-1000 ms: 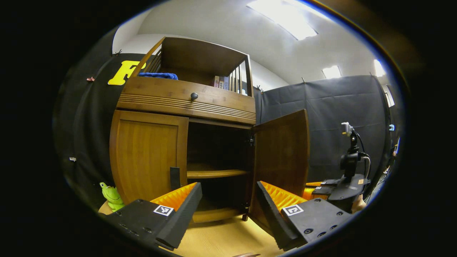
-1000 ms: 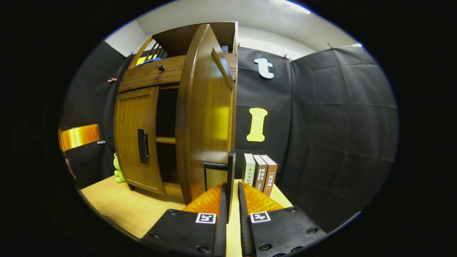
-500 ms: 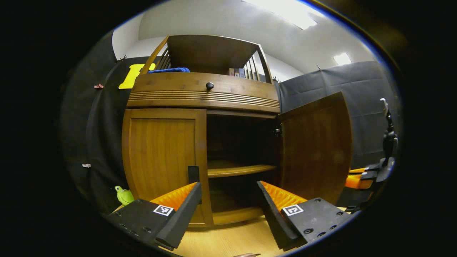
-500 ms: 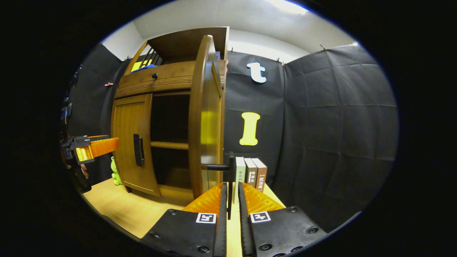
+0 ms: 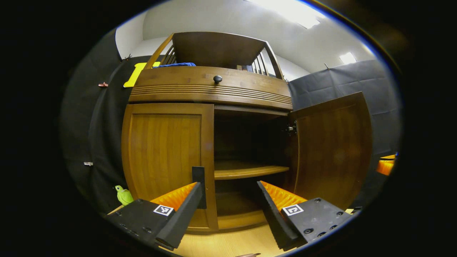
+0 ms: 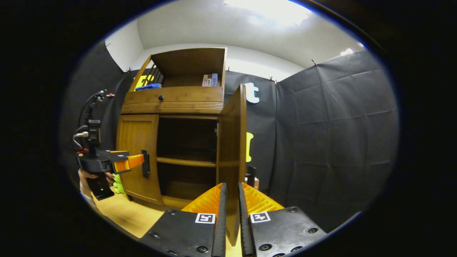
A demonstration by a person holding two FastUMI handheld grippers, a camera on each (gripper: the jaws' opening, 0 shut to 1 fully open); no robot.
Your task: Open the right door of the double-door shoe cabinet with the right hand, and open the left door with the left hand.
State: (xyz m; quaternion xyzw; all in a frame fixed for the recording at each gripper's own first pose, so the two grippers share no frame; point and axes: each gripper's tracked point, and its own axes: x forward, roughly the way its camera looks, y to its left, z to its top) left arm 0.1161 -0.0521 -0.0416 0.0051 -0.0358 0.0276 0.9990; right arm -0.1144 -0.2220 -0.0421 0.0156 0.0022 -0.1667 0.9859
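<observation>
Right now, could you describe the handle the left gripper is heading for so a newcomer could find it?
Start at the wooden shoe cabinet. Its left door is shut, and the black bar handle stands upright on that door's inner edge. Unlike the round drawer knob, it is long and flat.

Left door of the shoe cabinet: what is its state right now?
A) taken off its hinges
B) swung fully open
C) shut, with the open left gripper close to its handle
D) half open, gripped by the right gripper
C: the left door sits flush and shut, and the left gripper, jaws apart, is near its black handle, while the right door stands open.
</observation>
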